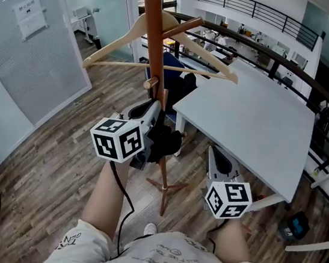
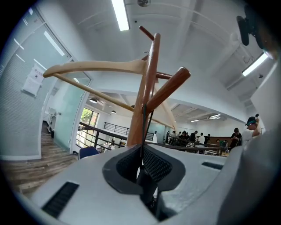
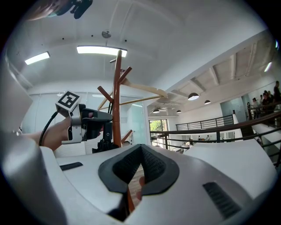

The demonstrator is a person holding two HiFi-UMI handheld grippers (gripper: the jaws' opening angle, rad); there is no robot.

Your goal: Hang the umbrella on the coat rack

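Note:
The brown coat rack pole (image 1: pixel 154 41) stands before me with a wooden hanger (image 1: pixel 122 40) on it. My left gripper (image 1: pixel 156 113) sits close against the pole, shut on the folded black umbrella (image 1: pixel 166 141). In the left gripper view the thin black strap (image 2: pixel 145 127) runs from the shut left gripper (image 2: pixel 142 160) up to the crook of a slanted peg (image 2: pixel 169 88). My right gripper (image 1: pixel 215 156) hangs lower on the right, shut and holding nothing. From the right gripper (image 3: pixel 139 151) I see the umbrella (image 3: pixel 102 146) bunched beside the pole (image 3: pixel 116 96).
A white table (image 1: pixel 257 116) stands just right of the rack, its corner near the pole. A blue chair (image 1: pixel 176 69) is behind the rack. The rack's tripod foot (image 1: pixel 165 187) rests on wood flooring. A glass wall (image 1: pixel 39 31) lies left, a black railing (image 1: pixel 316 88) beyond.

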